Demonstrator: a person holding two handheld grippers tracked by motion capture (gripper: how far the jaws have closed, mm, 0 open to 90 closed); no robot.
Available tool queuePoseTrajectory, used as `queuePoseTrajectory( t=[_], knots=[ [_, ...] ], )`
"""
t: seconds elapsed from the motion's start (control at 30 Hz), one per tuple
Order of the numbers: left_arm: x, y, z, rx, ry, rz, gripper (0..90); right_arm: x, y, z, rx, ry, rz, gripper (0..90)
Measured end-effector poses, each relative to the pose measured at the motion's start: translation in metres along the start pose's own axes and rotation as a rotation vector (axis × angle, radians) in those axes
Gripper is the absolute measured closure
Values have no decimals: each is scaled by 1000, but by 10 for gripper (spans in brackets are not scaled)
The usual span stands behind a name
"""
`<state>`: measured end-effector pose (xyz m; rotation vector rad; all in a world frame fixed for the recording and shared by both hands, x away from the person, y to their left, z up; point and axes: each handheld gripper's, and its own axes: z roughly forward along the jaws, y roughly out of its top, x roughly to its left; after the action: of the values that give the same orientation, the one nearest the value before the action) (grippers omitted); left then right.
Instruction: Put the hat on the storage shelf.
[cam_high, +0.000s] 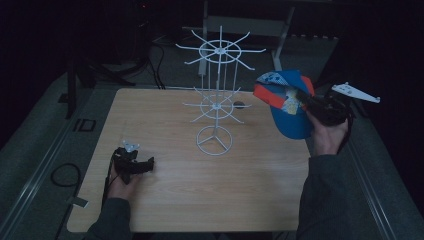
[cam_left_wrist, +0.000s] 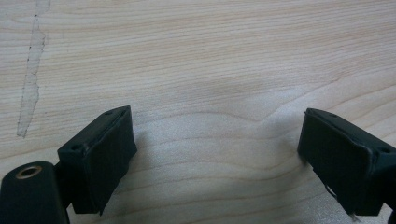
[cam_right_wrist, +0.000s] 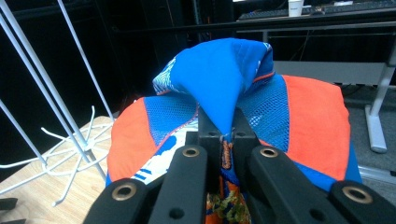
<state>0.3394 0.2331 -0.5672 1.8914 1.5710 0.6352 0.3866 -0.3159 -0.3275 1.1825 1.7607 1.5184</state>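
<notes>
High view: the right hand (cam_high: 327, 135) is raised above the table's (cam_high: 200, 200) right edge, its right gripper (cam_high: 305, 102) clamped tight on a blue and orange cap (cam_high: 290, 120) beside the white wire rack (cam_high: 216, 107). Left gripper (cam_high: 145, 165) rests low on the tabletop, jaws wide apart with only bare wood between them.

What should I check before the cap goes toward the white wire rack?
1. Right gripper shut on the cap: ok.
2. Cap lifted off the table: ok.
3. Rack upright, its hooks bare: ok.
4. Left gripper open and holding nothing, resting low at the table: ok.
5. Left gripper apart from the rack: ok.
6. Which part of the cap could catch a hook: cannot tell.
</notes>
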Motion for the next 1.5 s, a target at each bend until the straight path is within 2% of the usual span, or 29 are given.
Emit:
queuePoseTrajectory(
  t=[0.47,0.8,1.03,1.1,1.5],
  knots=[
    [0,0,0,0,0,0,115,4,9,-2,-33,8,-1,877],
    [0,0,0,0,0,0,115,1,15,-6,-77,50,50,877],
    [0,0,0,0,0,0,115,3,20,-9,-104,40,57,877],
    [0,0,0,0,0,0,115,5,22,-10,-113,24,55,877],
    [0,0,0,0,0,0,115,5,28,-11,-152,16,90,877]
  ],
)
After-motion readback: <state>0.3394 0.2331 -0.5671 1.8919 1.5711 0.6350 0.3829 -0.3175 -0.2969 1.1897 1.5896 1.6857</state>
